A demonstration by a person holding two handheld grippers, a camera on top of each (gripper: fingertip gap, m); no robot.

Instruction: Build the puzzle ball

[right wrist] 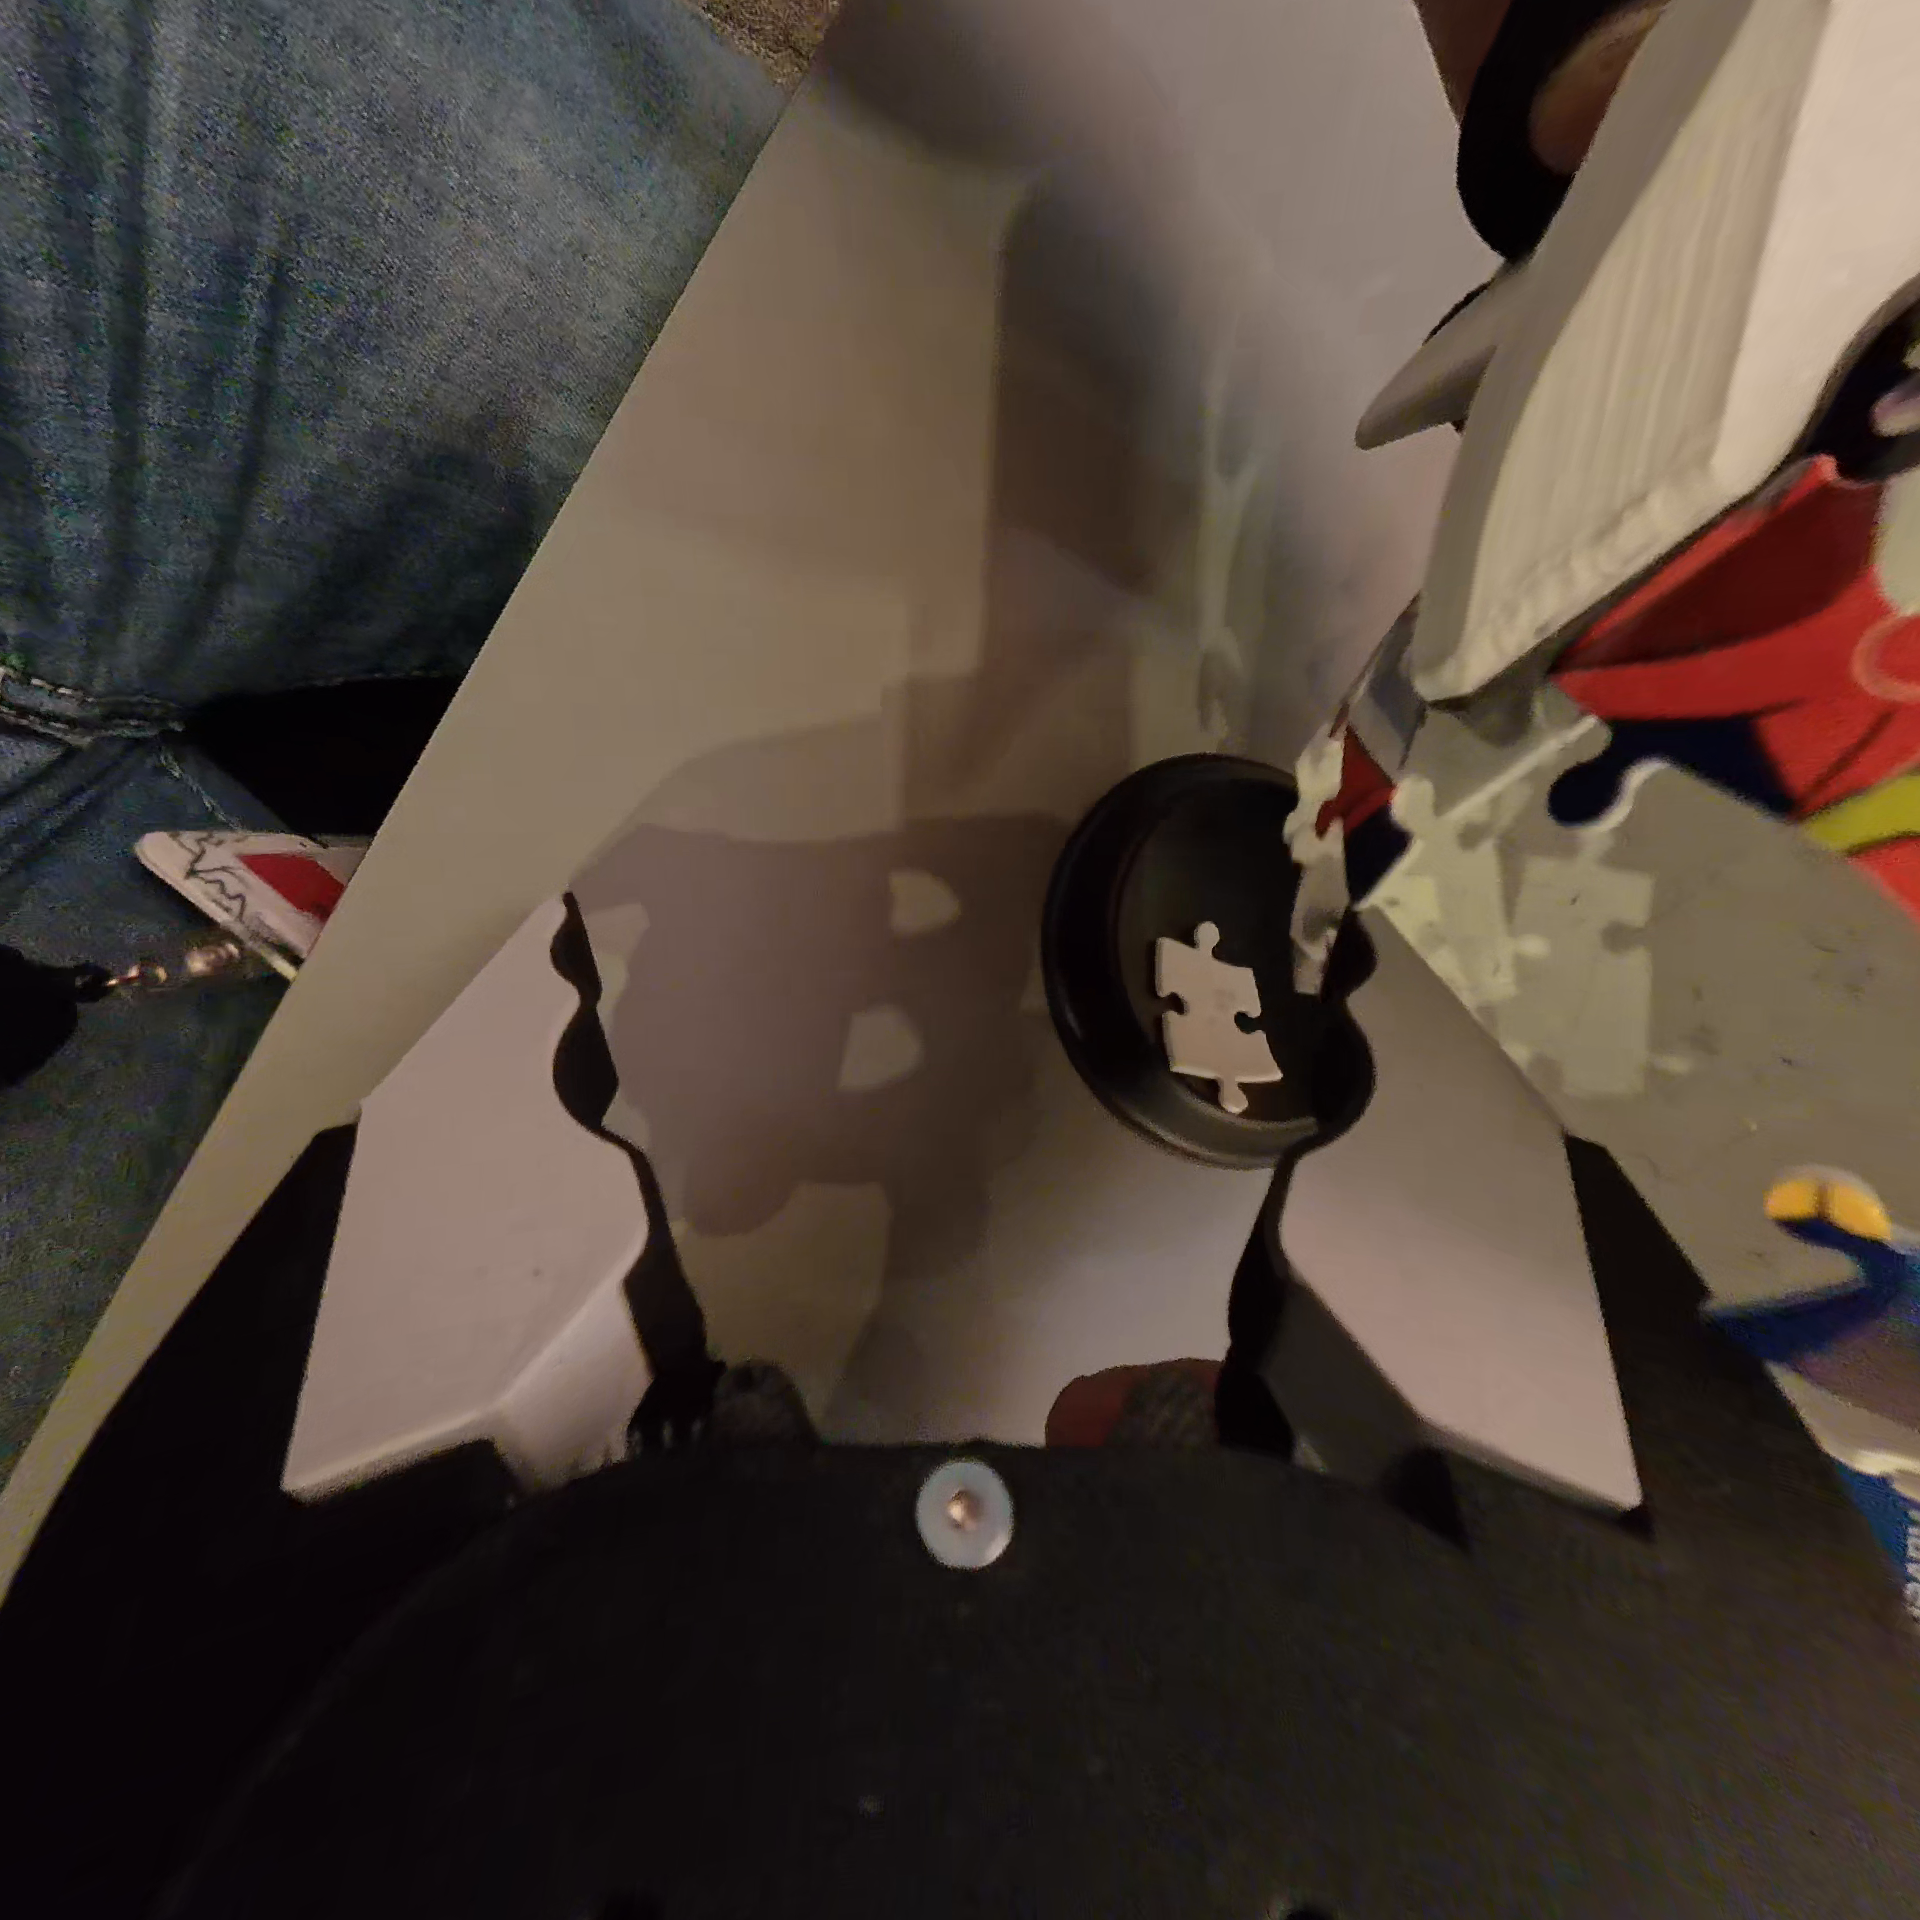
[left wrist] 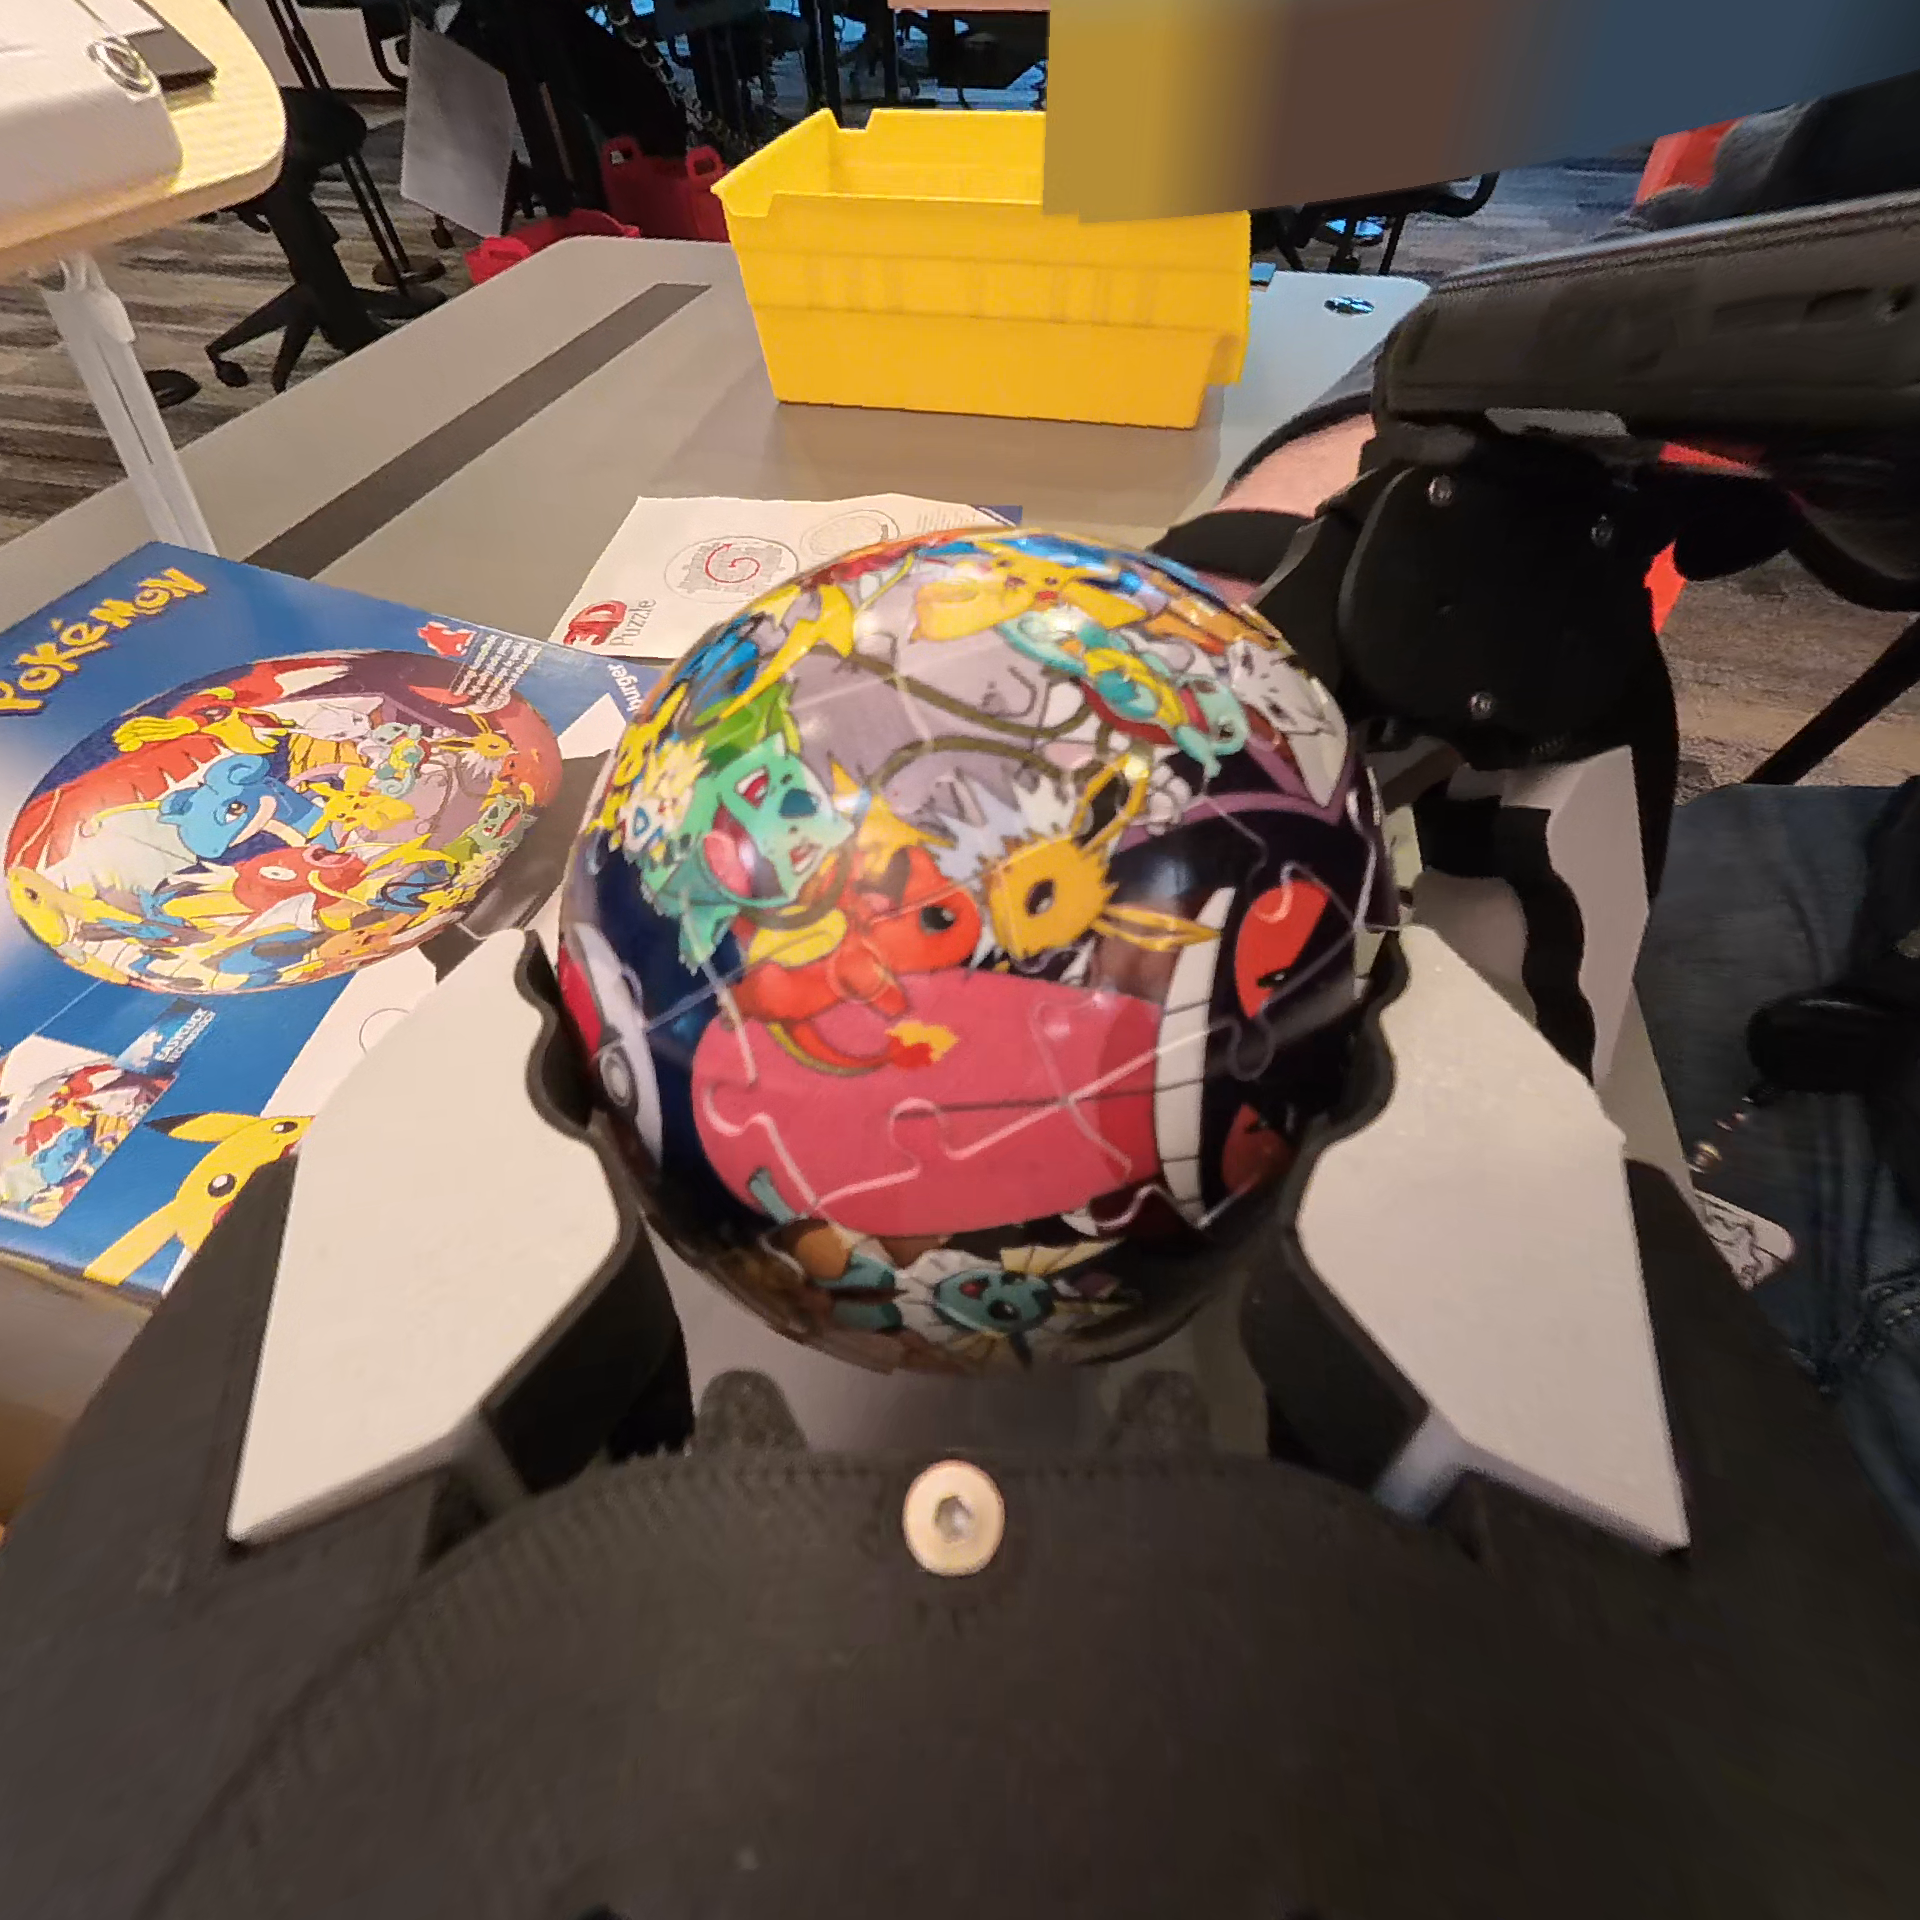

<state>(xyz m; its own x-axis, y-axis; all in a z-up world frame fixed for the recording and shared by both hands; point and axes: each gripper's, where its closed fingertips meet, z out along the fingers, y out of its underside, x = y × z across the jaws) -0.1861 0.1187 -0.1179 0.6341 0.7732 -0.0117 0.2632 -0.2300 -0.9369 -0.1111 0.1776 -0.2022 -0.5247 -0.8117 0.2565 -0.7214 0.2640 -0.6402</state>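
Observation:
The colourful puzzle ball [left wrist: 966,935] is held above the grey table [left wrist: 540,416] between the two white fingers [left wrist: 436,1195] of my left gripper [left wrist: 966,1008], which is shut on it. My right gripper [left wrist: 1475,644] shows behind the ball at its right. In the right wrist view my right gripper [right wrist: 956,935] is open and empty, pointing down at the table [right wrist: 831,520]. A black round stand [right wrist: 1101,935] lies there with one white face-down puzzle piece [right wrist: 1210,1023] on it. The ball's jagged open edge and grey inner side [right wrist: 1558,935] are at the right, close to my right fingertip [right wrist: 1340,977].
A yellow bin [left wrist: 987,291] stands at the table's far side. The blue puzzle box [left wrist: 208,883] and a white instruction sheet [left wrist: 727,571] lie at the left. A person's jeans [right wrist: 260,364] and a clipped card [right wrist: 249,878] are beyond the table edge.

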